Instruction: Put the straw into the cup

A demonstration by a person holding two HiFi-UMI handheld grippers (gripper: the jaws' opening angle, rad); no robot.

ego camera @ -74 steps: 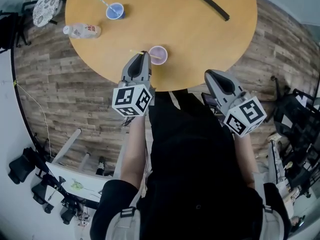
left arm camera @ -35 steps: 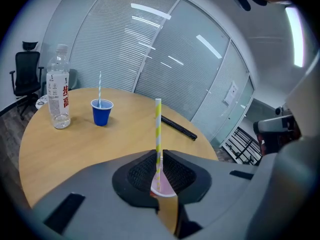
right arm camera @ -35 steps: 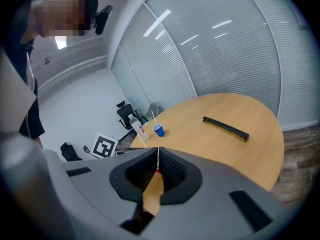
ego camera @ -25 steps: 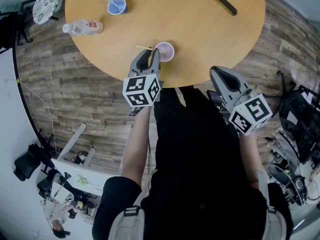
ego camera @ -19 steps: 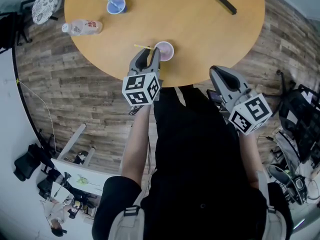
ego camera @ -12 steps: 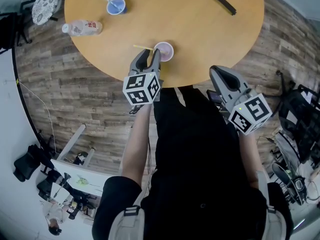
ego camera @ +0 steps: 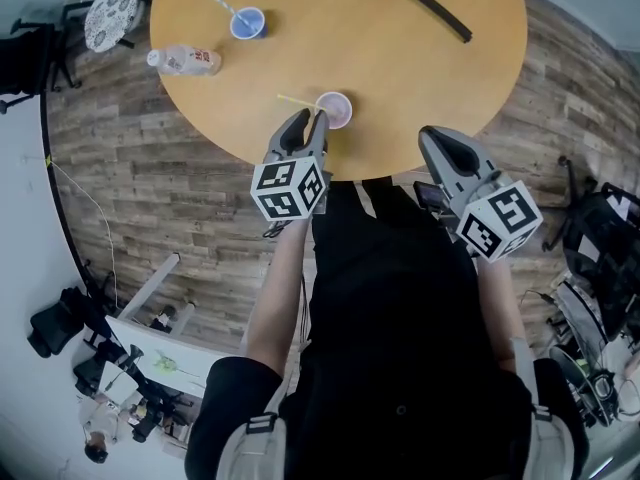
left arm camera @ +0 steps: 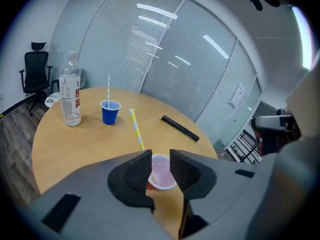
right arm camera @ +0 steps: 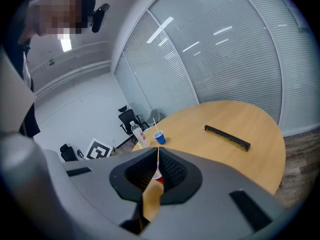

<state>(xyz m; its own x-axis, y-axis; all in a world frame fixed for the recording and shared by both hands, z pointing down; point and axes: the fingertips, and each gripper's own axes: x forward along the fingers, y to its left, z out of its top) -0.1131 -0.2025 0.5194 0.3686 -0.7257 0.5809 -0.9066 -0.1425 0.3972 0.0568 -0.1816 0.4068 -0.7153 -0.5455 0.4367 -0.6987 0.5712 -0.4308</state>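
Observation:
A pink cup point(ego camera: 334, 109) stands near the front edge of the round wooden table point(ego camera: 400, 68). A yellow straw point(ego camera: 293, 100) stands in it and leans out to the left. My left gripper point(ego camera: 308, 120) hovers just short of the cup with its jaws open and nothing between them. In the left gripper view the cup point(left arm camera: 161, 172) shows through the gap, and the straw point(left arm camera: 136, 129) rises above the left jaw. My right gripper point(ego camera: 431, 140) is shut and empty, off the table's edge to the right of the cup.
At the far left of the table stand a blue cup point(ego camera: 247, 23) holding a striped straw and a water bottle point(ego camera: 186, 61) lying on its side in the head view. A black bar point(ego camera: 422, 3) lies at the far right. An office chair point(left arm camera: 36, 79) stands beyond the table.
The left gripper's jaws have spread apart and let go of the yellow straw, which stays leaning in the pink cup. Both hands have hardly moved.

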